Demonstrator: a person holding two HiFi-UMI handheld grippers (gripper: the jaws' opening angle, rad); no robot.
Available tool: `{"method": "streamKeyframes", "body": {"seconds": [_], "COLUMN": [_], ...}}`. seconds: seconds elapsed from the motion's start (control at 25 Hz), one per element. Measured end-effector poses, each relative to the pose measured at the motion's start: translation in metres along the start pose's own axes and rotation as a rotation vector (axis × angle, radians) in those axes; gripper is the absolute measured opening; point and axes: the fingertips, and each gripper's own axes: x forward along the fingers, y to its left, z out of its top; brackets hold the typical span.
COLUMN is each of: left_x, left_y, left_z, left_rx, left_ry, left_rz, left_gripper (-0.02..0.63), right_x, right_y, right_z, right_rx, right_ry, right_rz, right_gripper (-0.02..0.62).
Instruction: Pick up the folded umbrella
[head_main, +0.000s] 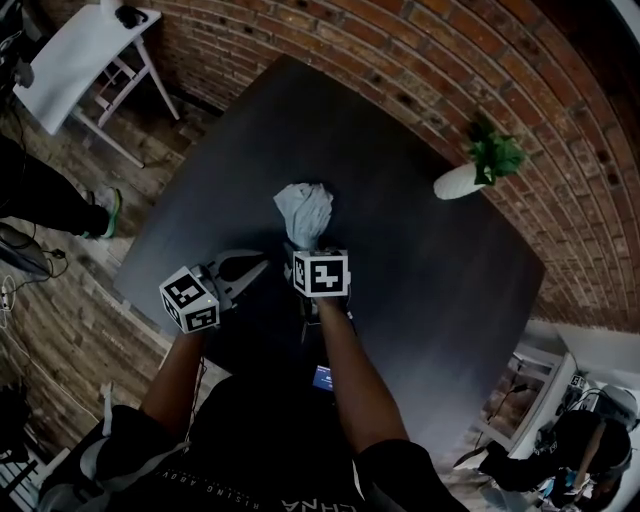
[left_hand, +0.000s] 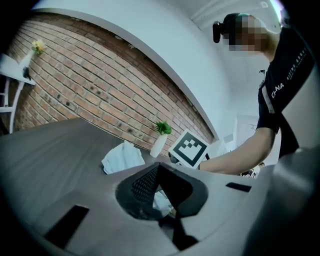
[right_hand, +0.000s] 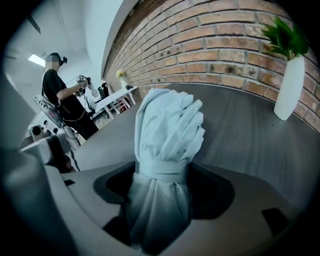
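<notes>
You had the right gripper (right_hand: 162, 192) gaping wide astride the pale folded umbrella (right_hand: 167, 130) on the dark table (head_main: 420, 270), pads not yet squeezing, left gripper (left_hand: 157, 167) pinched shut alongside, and the next move, I'd say, called for closing on its strapped waist and lifting.

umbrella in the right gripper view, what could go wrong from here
1. The right tool is open around the umbrella, with gaps on both sides. If it closes only on the loose cloth folds rather than the firmer core, the umbrella could slip out during the lift.
2. The left tool, shut, sits close beside the right one. A careless lift might knock the two together.
</notes>
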Motion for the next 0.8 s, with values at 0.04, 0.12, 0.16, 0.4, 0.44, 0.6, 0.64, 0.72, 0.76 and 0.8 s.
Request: {"method": "streamKeyframes", "body": {"seconds": [0.04, 0.12, 0.16, 0.4, 0.44, 0.6, 0.64, 0.72, 0.76, 0.8], "left_x": [-0.001, -0.003, -0.004, -0.008, -0.008, -0.006, -0.006, -0.006, -0.007, -0.008], "left_y": [0.001, 0.002, 0.003, 0.002, 0.001, -0.007, -0.009, -0.014, -0.016, -0.018], "left_z": [-0.001, -0.003, -0.003, -0.007, -0.007, -0.008, -0.009, -0.011, -0.012, -0.013], "left_rx": [-0.003, -0.007, -0.01, -0.015, -0.014, -0.009, -0.009, -0.009, -0.008, -0.008], "left_ry": [0.001, 0.005, 0.006, 0.011, 0.011, 0.014, 0.017, 0.023, 0.026, 0.029], "left_rz": [0.002, 0.005, 0.007, 0.01, 0.009, -0.003, -0.005, -0.007, -0.005, -0.002], "left_gripper": [0.003, 0.003, 0.003, 0.003, 0.003, 0.003, 0.003, 0.003, 0.003, 0.003], "right_x": [0.002, 0.006, 0.007, 0.007, 0.007, 0.007, 0.006, 0.004, 0.003, 0.001], "right_y": [-0.001, -0.002, -0.003, -0.007, -0.007, -0.009, -0.01, -0.012, -0.012, -0.012], "right_z": [0.0, 0.0, -0.001, -0.002, -0.002, -0.001, -0.001, -0.003, -0.004, -0.005], "right_rx": [-0.007, -0.017, -0.017, 0.01, 0.018, 0.072, 0.086, 0.106, 0.116, 0.128], "right_ry": [0.004, 0.002, -0.001, -0.012, -0.013, -0.023, -0.023, -0.018, -0.016, -0.014], "right_rz": [-0.011, -0.028, -0.034, -0.03, -0.02, 0.057, 0.074, 0.101, 0.115, 0.13], "right_gripper": [0.309, 0.308, 0.308, 0.307, 0.307, 0.301, 0.301, 0.299, 0.299, 0.299]}}
